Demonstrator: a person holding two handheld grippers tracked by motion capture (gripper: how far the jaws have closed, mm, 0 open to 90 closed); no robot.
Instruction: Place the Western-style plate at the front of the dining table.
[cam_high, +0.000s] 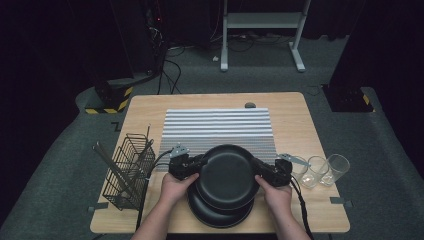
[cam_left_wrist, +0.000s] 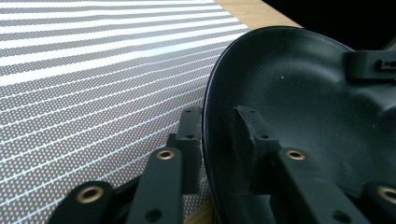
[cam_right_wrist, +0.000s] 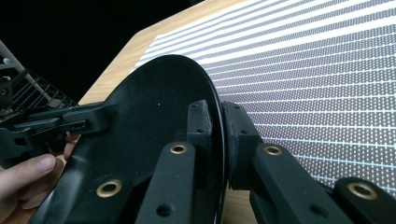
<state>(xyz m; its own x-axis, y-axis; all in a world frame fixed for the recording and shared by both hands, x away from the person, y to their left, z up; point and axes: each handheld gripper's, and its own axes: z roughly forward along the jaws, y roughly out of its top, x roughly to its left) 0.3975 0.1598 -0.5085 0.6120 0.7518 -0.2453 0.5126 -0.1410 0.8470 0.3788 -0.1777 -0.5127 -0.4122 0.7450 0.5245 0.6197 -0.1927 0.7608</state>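
Black plate (cam_high: 227, 176), round, matte, with a shallow well and a raised rim, held clear of the table (cam_high: 150, 107) above a second black plate (cam_high: 220, 212) lying at the middle of the near edge, overlapping its far part. Clamped on opposite rims: left gripper (cam_high: 189, 167) pinching the left rim, one jaw inside the well and one outside, seen close in the left gripper view (cam_left_wrist: 215, 135); right gripper (cam_high: 267, 172) pinching the right rim the same way, seen in the right gripper view (cam_right_wrist: 217, 126). Tilted in both gripper views, rim edge thin and glossy, inner face finely speckled. Just beyond the far rim, a grey-and-white striped mat (cam_high: 217, 127) spread flat across the middle of the table toward the far edge, bare and open. To the left, a black wire rack (cam_high: 127, 170) near the left edge, close beside the left gripper. To the right, three clear glasses (cam_high: 320, 171) in a row by the right edge, near the right gripper. Narrow wooden margins along the left, right and far edges around the mat.
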